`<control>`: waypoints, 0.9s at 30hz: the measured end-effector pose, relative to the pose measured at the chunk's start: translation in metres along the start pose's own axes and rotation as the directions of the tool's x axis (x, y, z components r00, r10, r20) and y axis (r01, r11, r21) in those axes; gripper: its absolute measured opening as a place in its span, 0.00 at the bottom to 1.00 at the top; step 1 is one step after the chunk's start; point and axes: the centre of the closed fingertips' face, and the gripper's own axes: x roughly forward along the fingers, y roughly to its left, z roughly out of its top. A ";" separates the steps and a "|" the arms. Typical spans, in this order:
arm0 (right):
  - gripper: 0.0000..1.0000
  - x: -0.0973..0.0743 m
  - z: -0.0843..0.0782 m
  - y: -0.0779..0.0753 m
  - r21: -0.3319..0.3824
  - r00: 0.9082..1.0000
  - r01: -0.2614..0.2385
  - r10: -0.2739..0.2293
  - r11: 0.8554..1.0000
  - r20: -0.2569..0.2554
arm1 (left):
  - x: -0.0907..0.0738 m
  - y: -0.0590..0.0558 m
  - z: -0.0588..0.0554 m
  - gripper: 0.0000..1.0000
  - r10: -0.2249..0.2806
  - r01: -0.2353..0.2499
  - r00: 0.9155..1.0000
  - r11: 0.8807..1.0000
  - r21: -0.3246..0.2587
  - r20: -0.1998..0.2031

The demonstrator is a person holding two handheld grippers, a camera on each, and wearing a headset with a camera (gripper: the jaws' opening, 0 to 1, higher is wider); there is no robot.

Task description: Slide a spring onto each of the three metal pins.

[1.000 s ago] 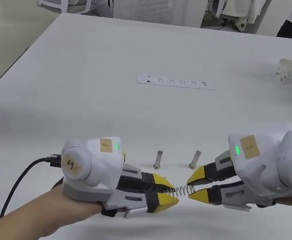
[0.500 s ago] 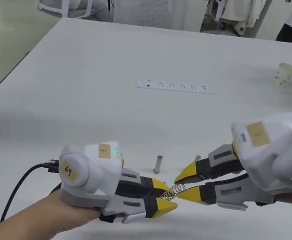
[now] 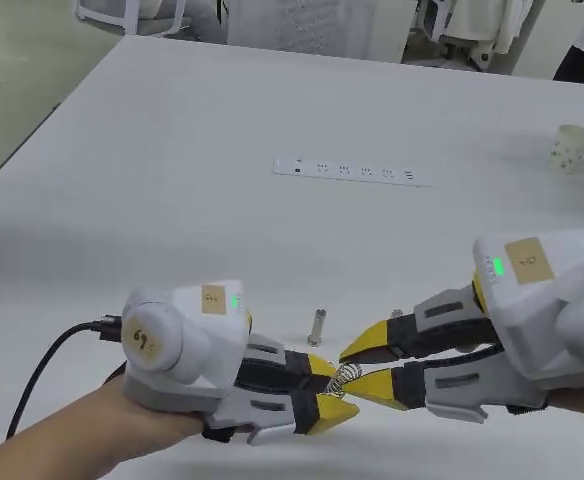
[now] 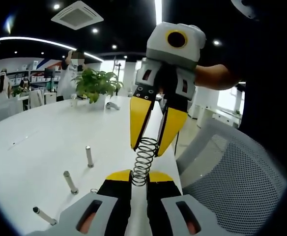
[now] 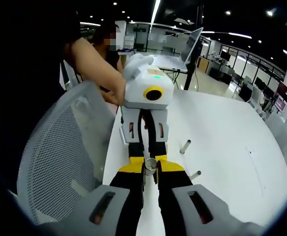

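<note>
The left gripper (image 3: 336, 393) has its jaws pressed together on one end of the spring (image 4: 144, 160), held in the air just above the table (image 3: 222, 150) at its near edge. The right gripper (image 3: 352, 372) meets it tip to tip, its jaws parted in a narrow V astride the spring's other end. Whether they pinch it I cannot tell. In the left gripper view the table edge runs right beside the spring, with a mesh chair (image 4: 232, 187) just past it. The three pins (image 4: 70, 182) stand bare on the table just beyond the tips, well apart from one another. Past them lies open white top as far as the power strip (image 3: 352, 171). A cup (image 3: 570, 147) sits near the far right edge.
</note>
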 end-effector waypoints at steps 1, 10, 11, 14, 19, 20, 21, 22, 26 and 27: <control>0.07 0.000 0.000 0.000 -0.002 1.000 0.003 -0.003 1.000 0.000 | 0.000 0.000 -0.001 0.02 0.001 -0.001 1.000 1.000 0.007 -0.006; 0.07 0.005 0.009 0.003 0.038 0.997 0.015 -0.018 0.999 0.079 | 0.000 -0.005 -0.001 0.02 -0.016 0.016 1.000 1.000 0.010 -0.010; 0.07 0.006 0.009 0.004 0.041 0.996 0.019 -0.023 0.999 0.087 | -0.001 -0.005 -0.001 0.02 -0.017 0.017 1.000 1.000 0.013 -0.011; 0.07 0.005 0.008 0.004 0.043 0.994 0.030 -0.034 0.999 0.102 | -0.002 -0.005 -0.002 0.02 -0.012 0.012 1.000 1.000 0.017 -0.017; 0.07 0.005 0.008 0.004 0.023 0.993 0.041 -0.044 0.999 0.107 | -0.004 -0.003 -0.003 0.02 -0.002 0.002 1.000 1.000 0.003 -0.005; 0.07 0.005 0.009 0.004 0.019 0.993 0.042 -0.044 0.999 0.107 | -0.004 -0.004 -0.002 0.02 -0.003 0.003 1.000 1.000 0.004 -0.005; 0.07 0.005 0.009 0.004 0.016 0.993 0.044 -0.045 0.999 0.106 | -0.004 -0.004 -0.002 0.02 0.000 0.000 1.000 1.000 0.004 -0.004; 0.07 0.005 0.009 0.004 0.015 0.993 0.045 -0.046 0.999 0.106 | -0.004 -0.003 -0.001 0.02 0.002 -0.002 1.000 1.000 0.006 -0.002; 0.07 0.005 0.010 0.004 0.005 0.993 0.050 -0.050 0.999 0.107 | -0.005 -0.002 -0.001 0.02 0.005 -0.005 1.000 1.000 0.003 0.000; 0.07 0.006 0.010 0.004 0.005 0.993 0.050 -0.051 0.999 0.108 | -0.006 -0.002 -0.001 0.03 0.005 -0.005 1.000 1.000 0.000 0.000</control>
